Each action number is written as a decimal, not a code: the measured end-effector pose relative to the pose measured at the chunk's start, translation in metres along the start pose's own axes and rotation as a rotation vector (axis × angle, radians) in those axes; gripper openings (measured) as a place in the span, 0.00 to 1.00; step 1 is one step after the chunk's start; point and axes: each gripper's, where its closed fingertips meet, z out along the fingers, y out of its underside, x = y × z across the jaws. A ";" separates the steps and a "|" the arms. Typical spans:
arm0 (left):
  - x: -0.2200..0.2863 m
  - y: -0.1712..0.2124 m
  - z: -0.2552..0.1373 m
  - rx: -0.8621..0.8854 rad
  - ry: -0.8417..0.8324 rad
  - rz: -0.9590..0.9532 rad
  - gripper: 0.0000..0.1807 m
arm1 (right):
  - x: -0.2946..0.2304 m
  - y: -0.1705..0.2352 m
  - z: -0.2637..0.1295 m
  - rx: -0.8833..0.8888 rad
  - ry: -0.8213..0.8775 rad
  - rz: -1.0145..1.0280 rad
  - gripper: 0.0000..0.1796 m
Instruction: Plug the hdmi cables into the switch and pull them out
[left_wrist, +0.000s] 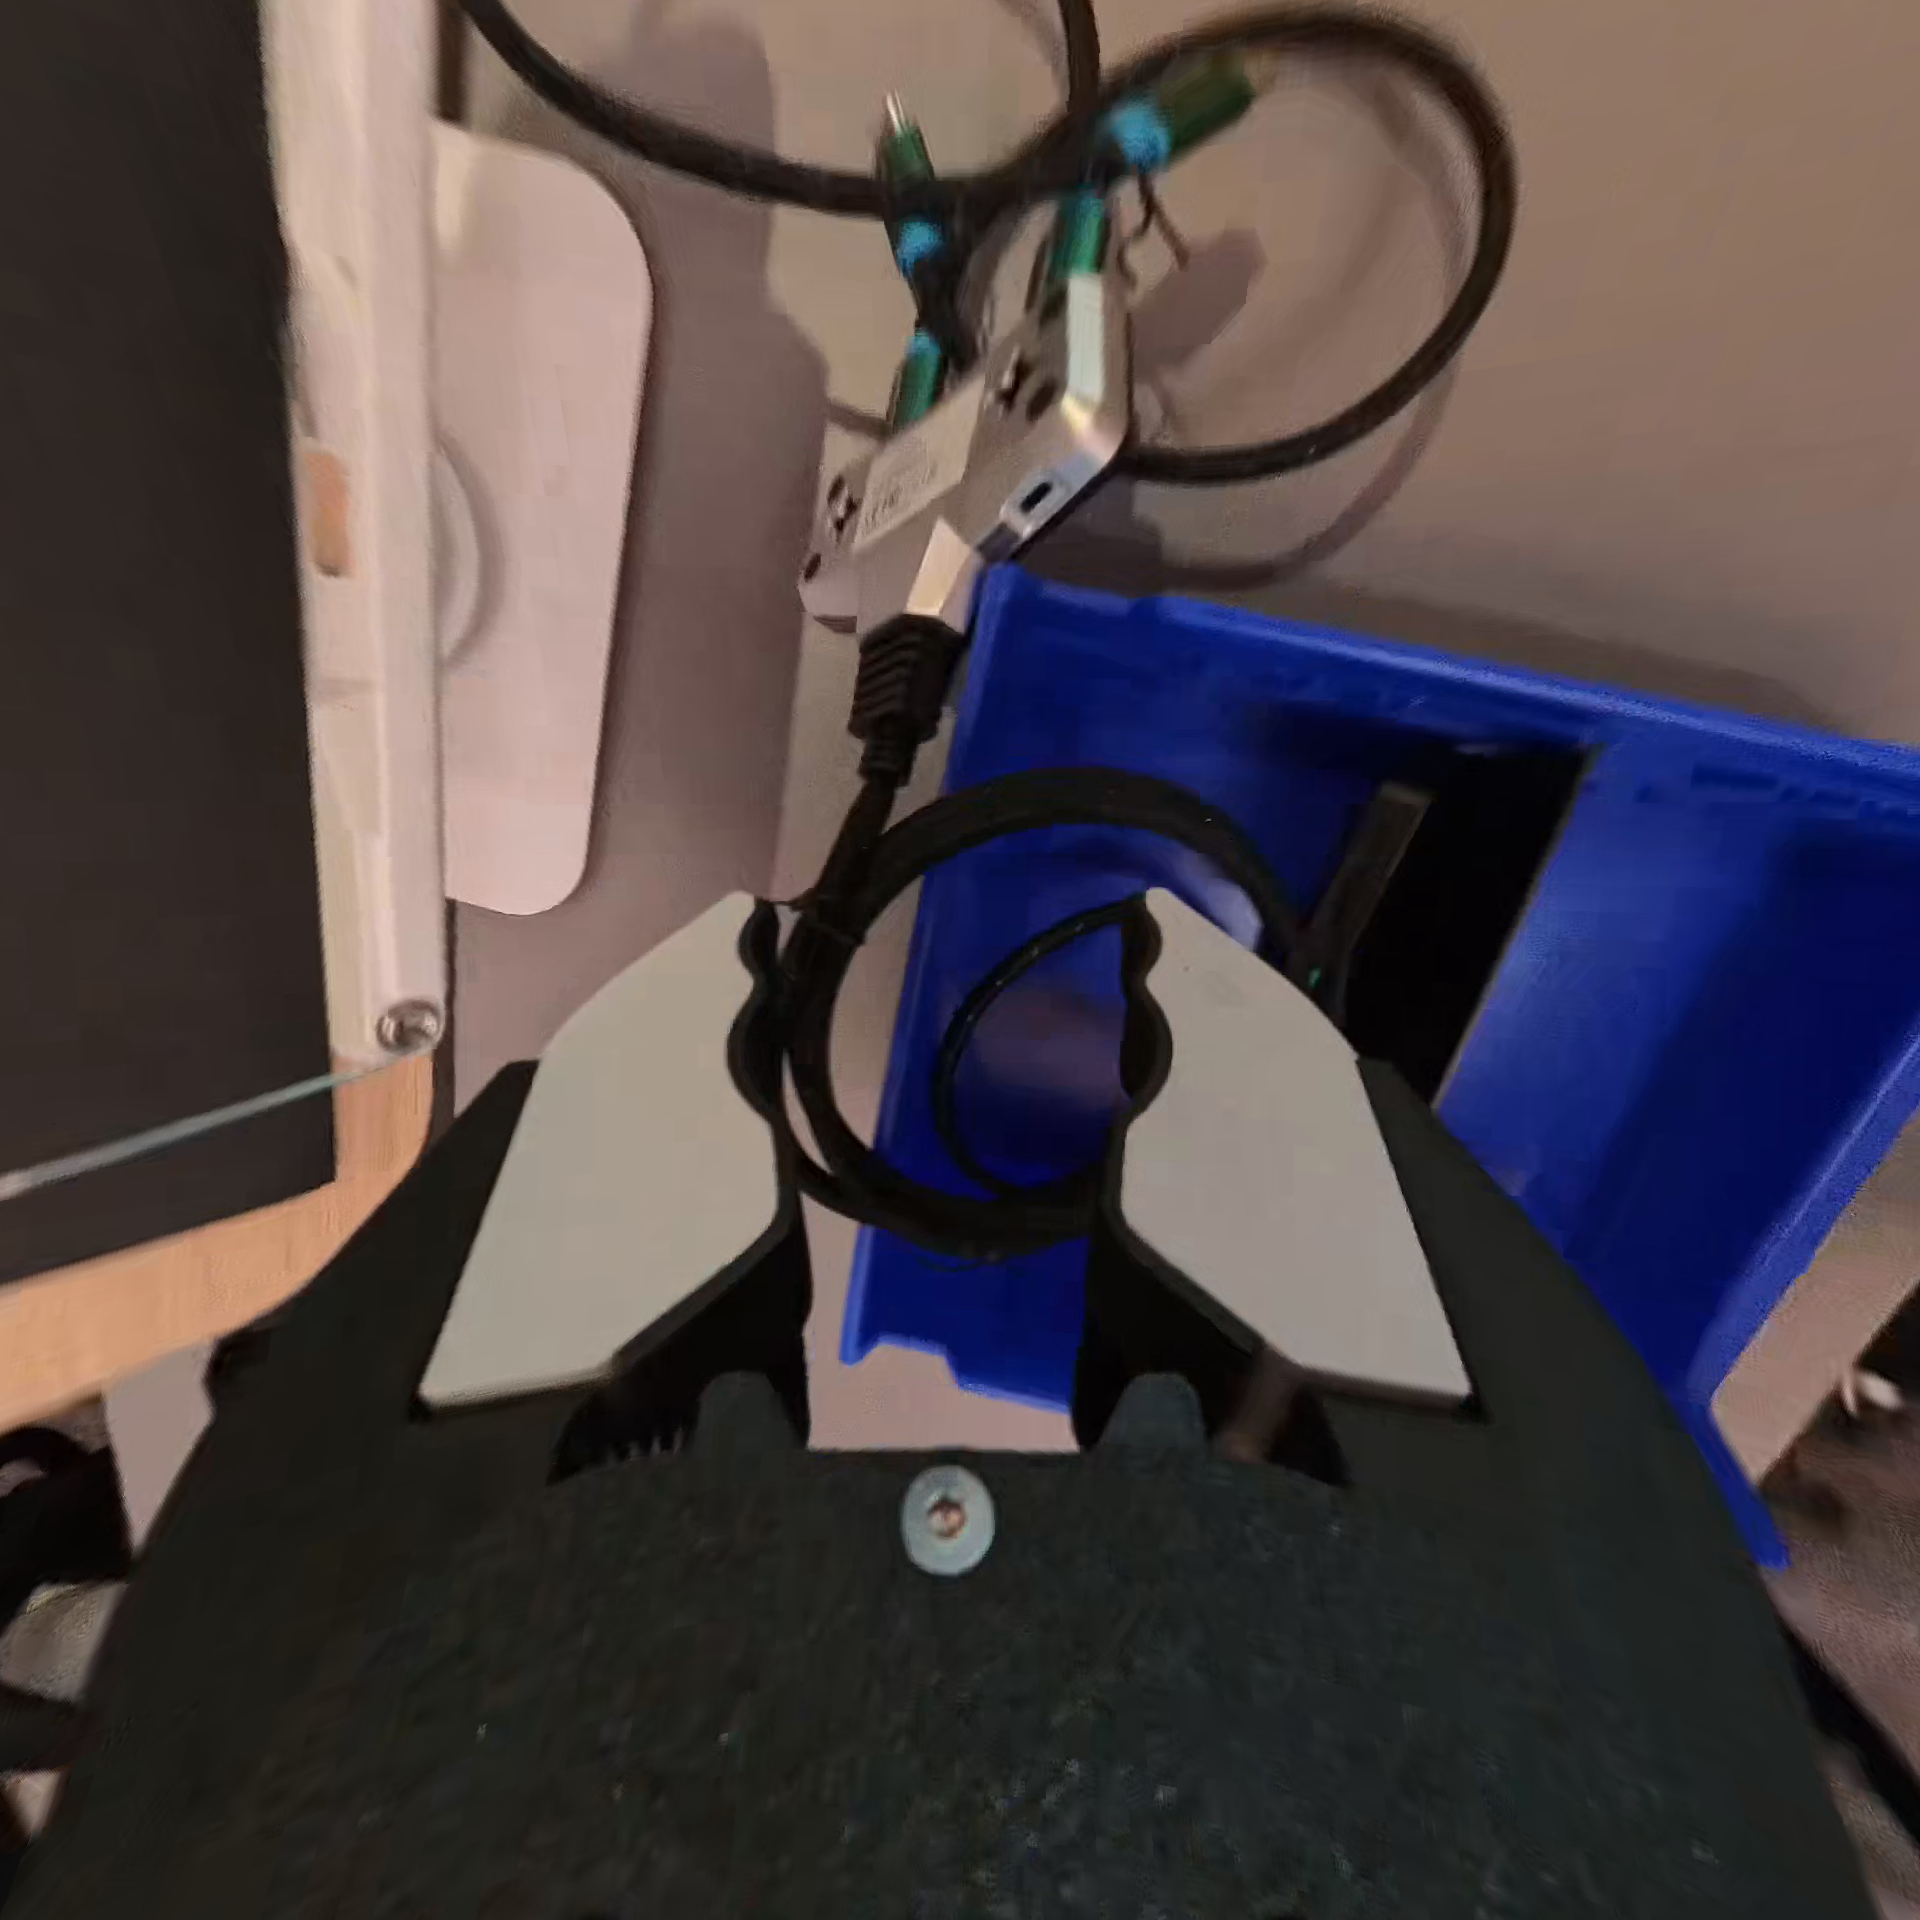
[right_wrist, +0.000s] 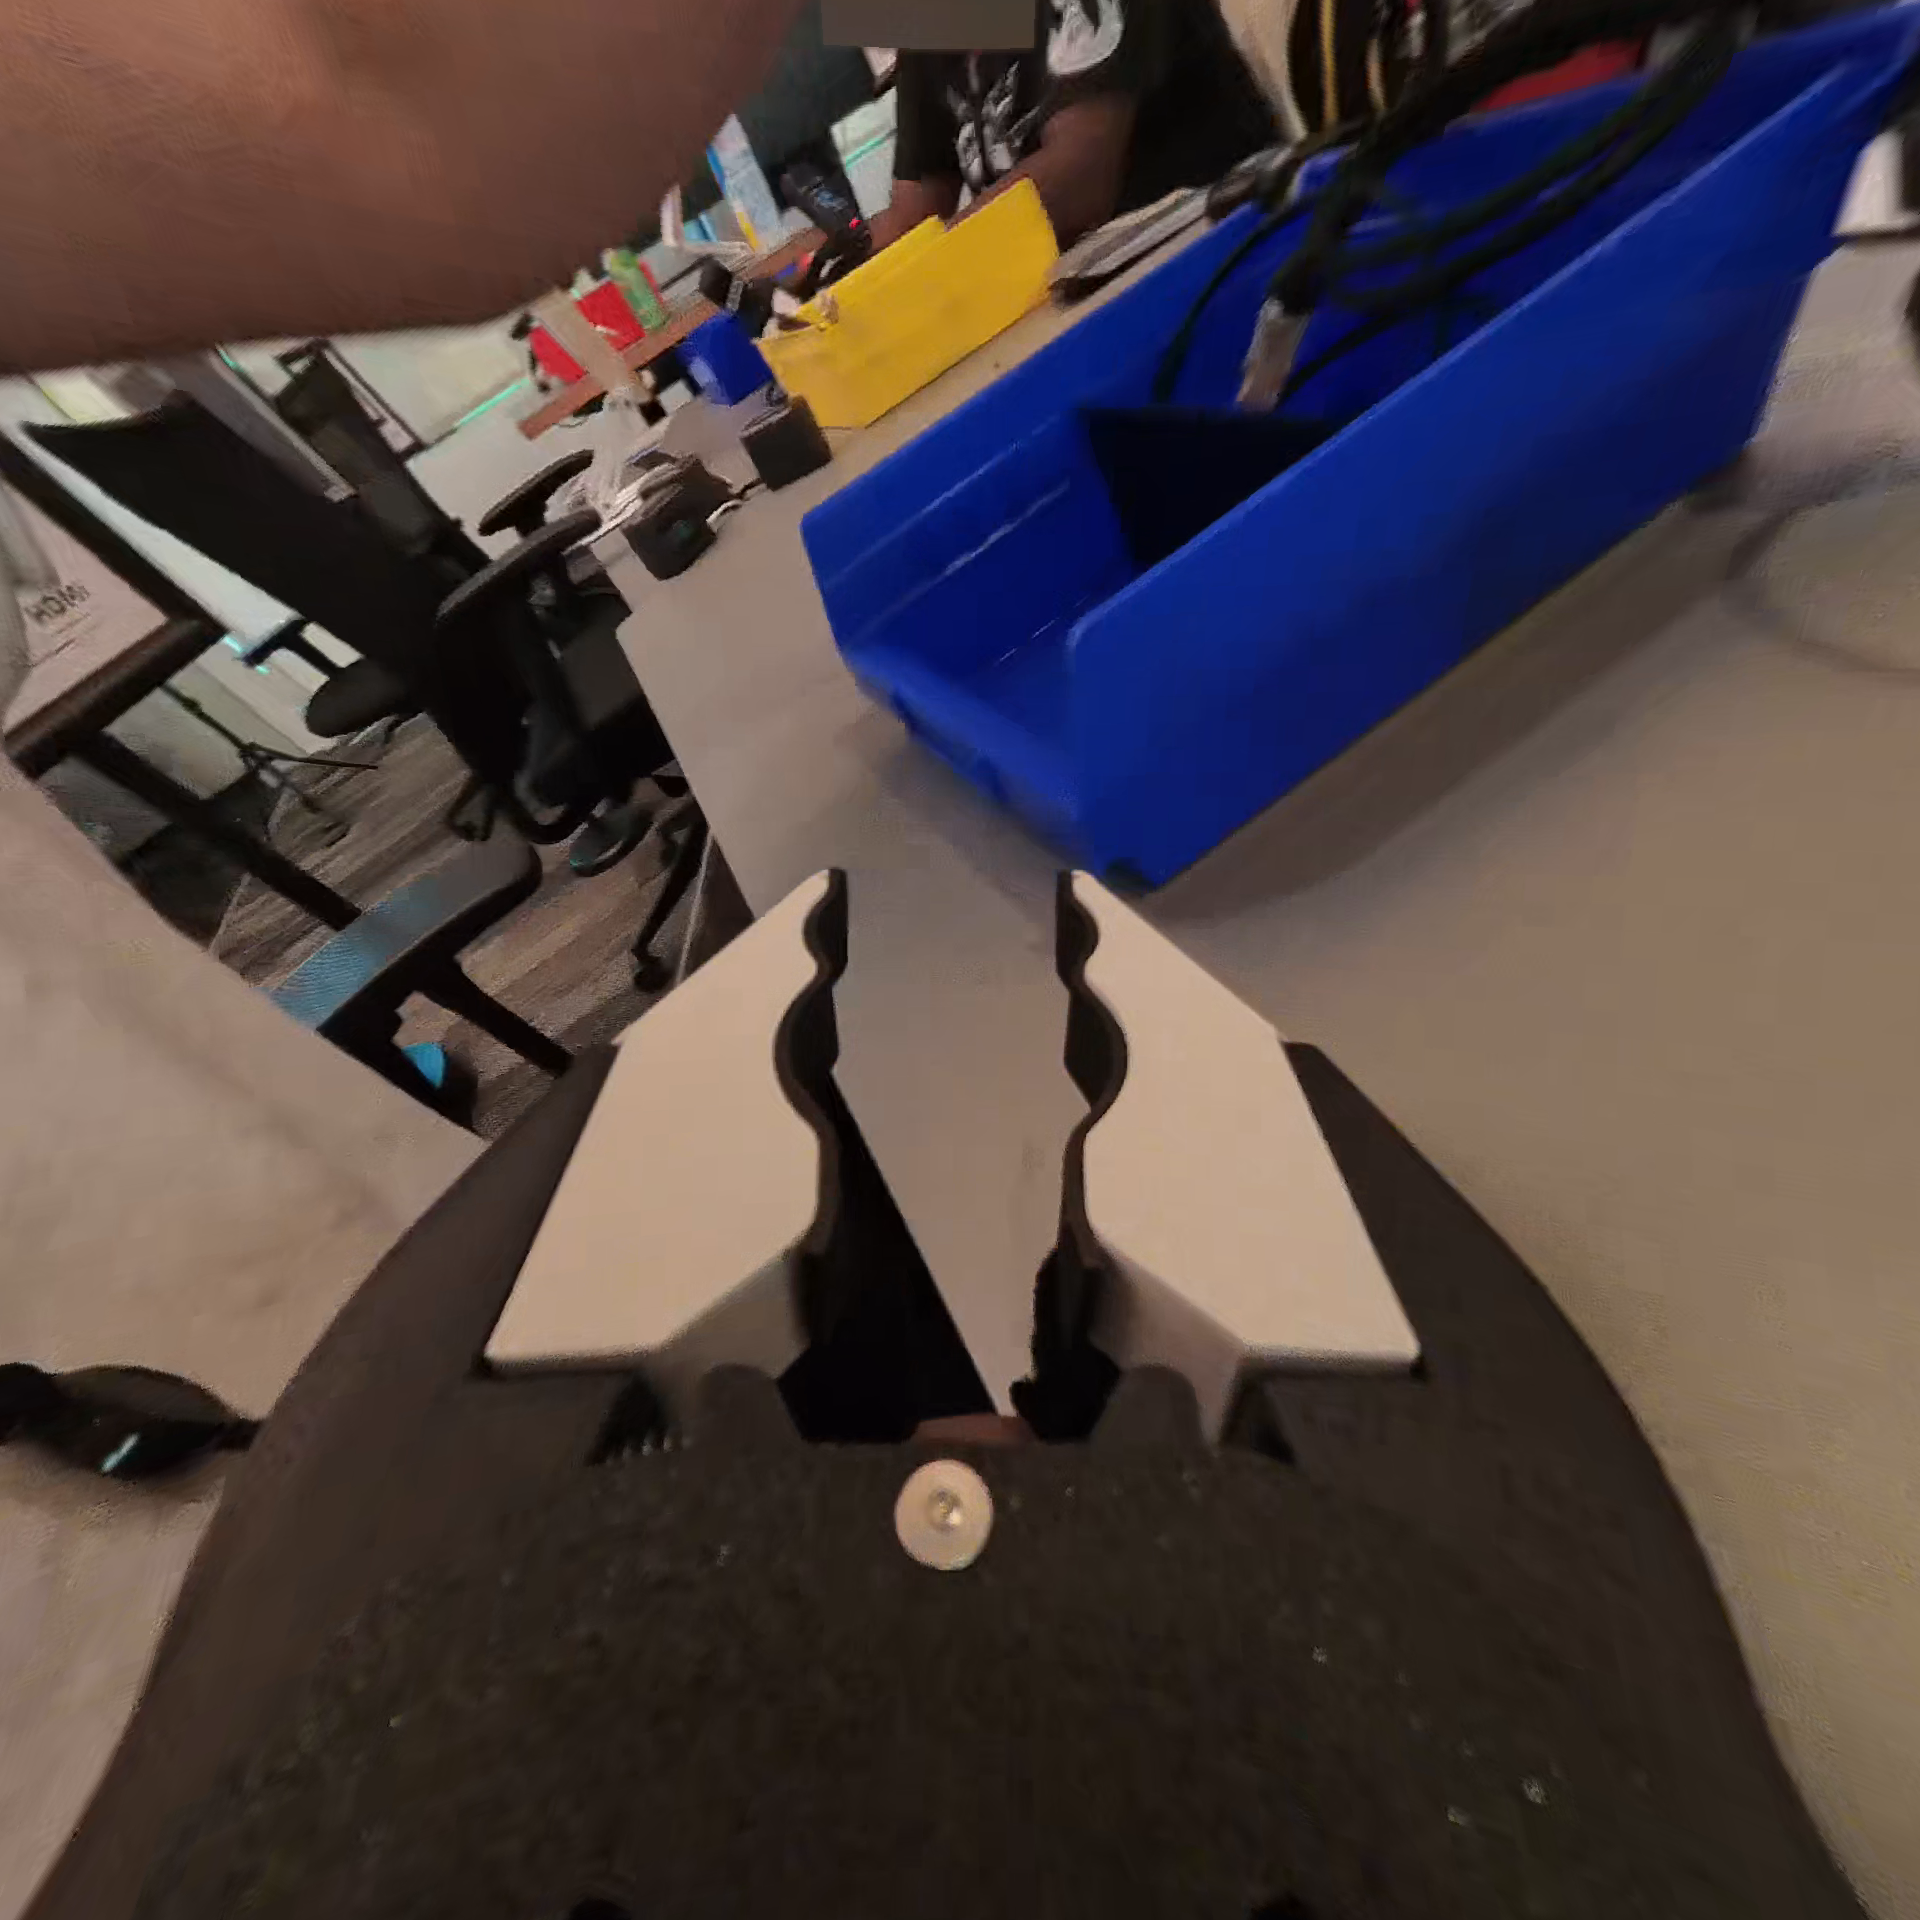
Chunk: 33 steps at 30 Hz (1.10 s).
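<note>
- Upper centre of the left wrist view: the silver switch (left_wrist: 961, 473) lies on the pale table (left_wrist: 1662, 364), just beyond the near corner of the blue bin (left_wrist: 1714, 883).
- Two green-shelled HDMI plugs (left_wrist: 920, 374) appear seated along its far edge, though blur makes this uncertain; a black plug (left_wrist: 902, 681) meets its near end, and its coiled black cable (left_wrist: 997, 1039) loops between the left gripper's fingers.
- Left gripper (left_wrist: 951, 914): fingers spread apart, gripping nothing; the coil merely passes through the gap.
- Right gripper (right_wrist: 951, 894), lower centre of the right wrist view: fingers parted and empty, hovering over bare table beside the bin (right_wrist: 1351, 644).
- Likely step: reaching for the black plug to pull it, or seat it.
- To do it well, I would advance the left gripper past the coil and pinch the ribbed plug body, not the cable.
- Steady the switch with the right gripper, then move straight along the port's axis, without twisting.
</note>
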 end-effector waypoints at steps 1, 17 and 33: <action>-0.007 0.004 0.008 -0.058 -0.004 0.037 0.34 | -0.002 0.008 0.005 -0.001 -0.011 0.008 0.22; -0.016 -0.013 -0.030 0.047 -0.422 0.494 0.06 | 0.024 0.032 0.013 -0.113 -0.057 0.089 0.22; 0.006 0.077 0.010 0.215 -0.637 0.403 0.06 | 0.007 0.049 0.023 -0.185 -0.068 0.071 0.22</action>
